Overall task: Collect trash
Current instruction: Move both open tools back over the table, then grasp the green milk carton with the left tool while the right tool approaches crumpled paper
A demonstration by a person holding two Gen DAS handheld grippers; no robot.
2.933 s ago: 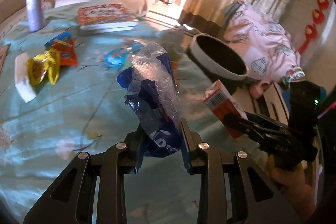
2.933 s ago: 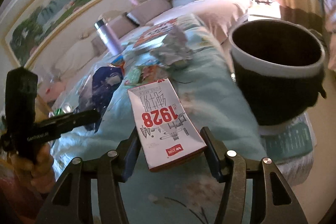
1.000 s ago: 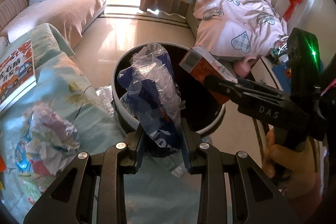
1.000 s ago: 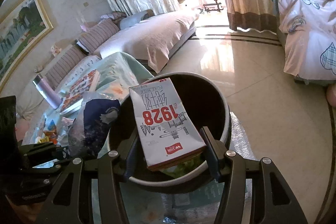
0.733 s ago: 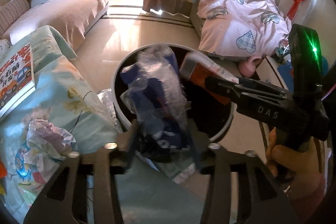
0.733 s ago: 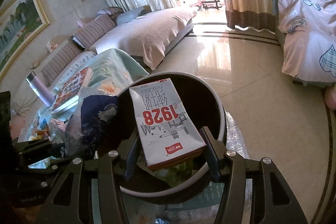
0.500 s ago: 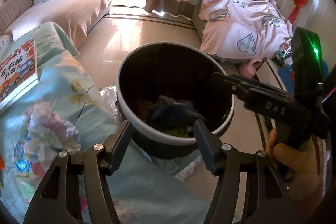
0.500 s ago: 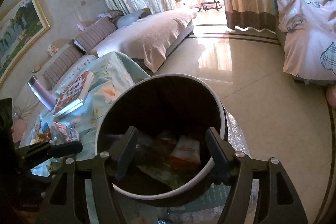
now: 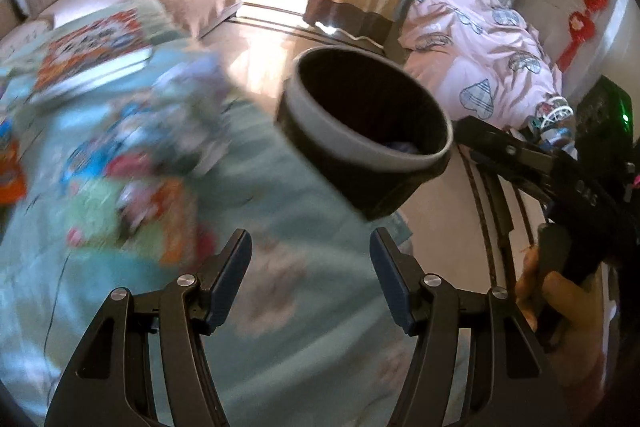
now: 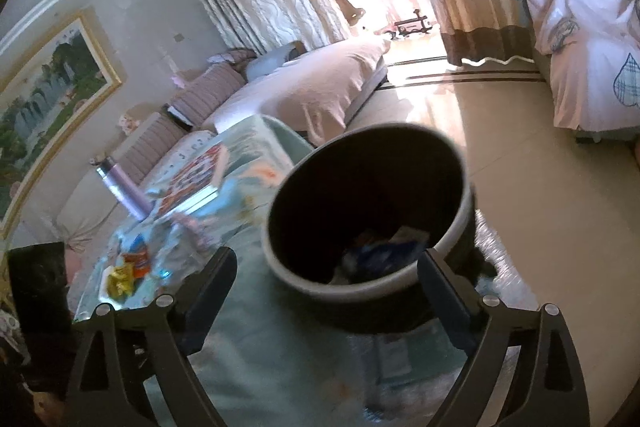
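Observation:
The round dark trash bin (image 9: 352, 143) with a grey rim stands on the floor beside the table; in the right wrist view the bin (image 10: 360, 287) holds the blue wrapper (image 10: 384, 251) and other trash. My left gripper (image 9: 310, 263) is open and empty over the teal tablecloth (image 9: 280, 195), short of the bin. My right gripper (image 10: 324, 283) is open and empty just in front of the bin; it also shows at the right of the left wrist view (image 9: 500, 151). Blurred wrappers (image 9: 132, 187) and crumpled paper (image 9: 188, 99) lie on the cloth.
A picture book (image 9: 92, 47) and a purple flask (image 10: 124, 191) stand on the table's far part, with yellow and orange wrappers (image 10: 128, 267) nearby. A sofa (image 10: 312, 91) lies behind, a pink quilt (image 9: 480, 63) to the right, and tiled floor (image 10: 520, 187) around the bin.
Both grippers opened and dropped the blue wrapper and the milk carton into the bin. Both have since pulled back; the left view has swung left toward the table.

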